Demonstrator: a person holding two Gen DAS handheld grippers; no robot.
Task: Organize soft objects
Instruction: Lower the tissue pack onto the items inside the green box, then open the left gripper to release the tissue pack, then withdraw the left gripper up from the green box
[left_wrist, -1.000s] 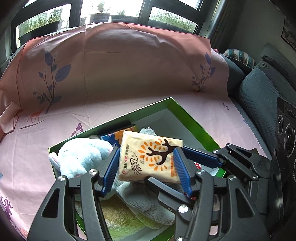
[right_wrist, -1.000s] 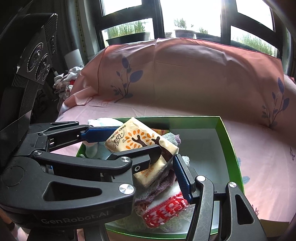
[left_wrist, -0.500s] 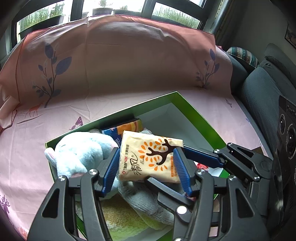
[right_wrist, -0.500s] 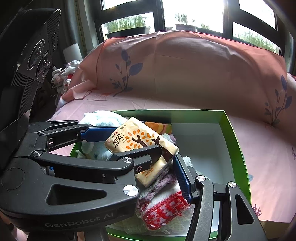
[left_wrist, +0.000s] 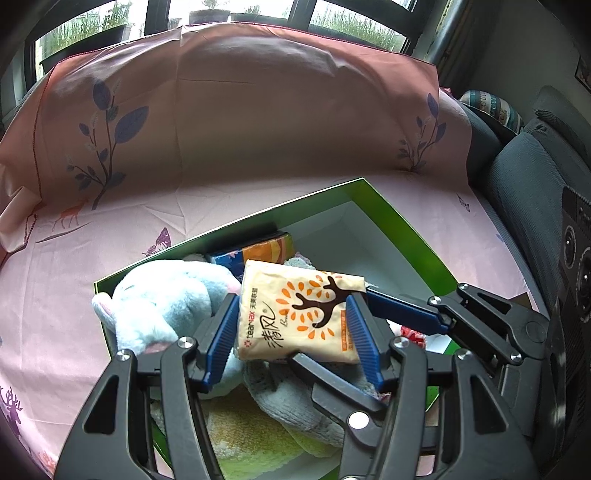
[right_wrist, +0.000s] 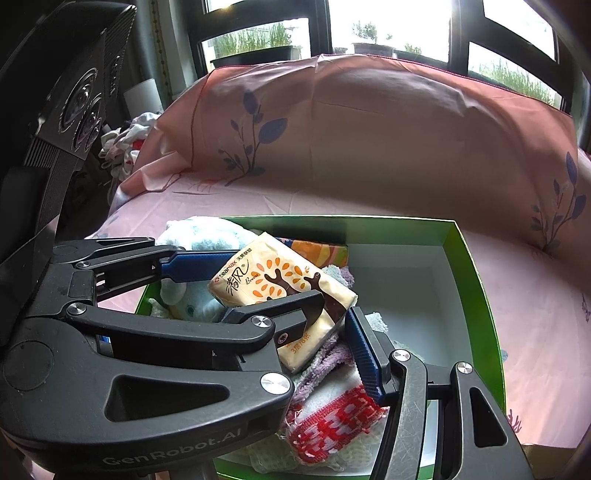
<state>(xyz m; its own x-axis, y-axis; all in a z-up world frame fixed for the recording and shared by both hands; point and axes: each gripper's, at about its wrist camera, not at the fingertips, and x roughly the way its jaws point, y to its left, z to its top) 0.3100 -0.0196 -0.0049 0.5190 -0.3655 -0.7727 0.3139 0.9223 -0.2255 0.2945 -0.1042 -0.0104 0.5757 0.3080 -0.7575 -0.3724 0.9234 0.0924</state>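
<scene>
My left gripper (left_wrist: 291, 332) is shut on a cream tissue pack with an orange tree print (left_wrist: 299, 314), held over the green box (left_wrist: 402, 225). The pack also shows in the right wrist view (right_wrist: 273, 280), gripped by the left gripper's blue fingers (right_wrist: 192, 266). My right gripper (right_wrist: 317, 343) is open just right of the pack; its left finger is hidden behind the left gripper's body, its right blue finger (right_wrist: 364, 354) shows. In the box lie a pale blue plush toy (left_wrist: 166, 299), an orange and blue tissue pack (left_wrist: 258, 251), towels (left_wrist: 280, 402) and a red and white cloth (right_wrist: 332, 421).
The box sits on a pink sheet with leaf prints (left_wrist: 110, 236) that rises over a backrest under the windows. A grey sofa (left_wrist: 532, 177) stands to the right. The box's right half shows bare white floor (right_wrist: 410, 295).
Both grippers and the held tissue pack moved forward and lower over the box. The grip on the pack is unchanged.
</scene>
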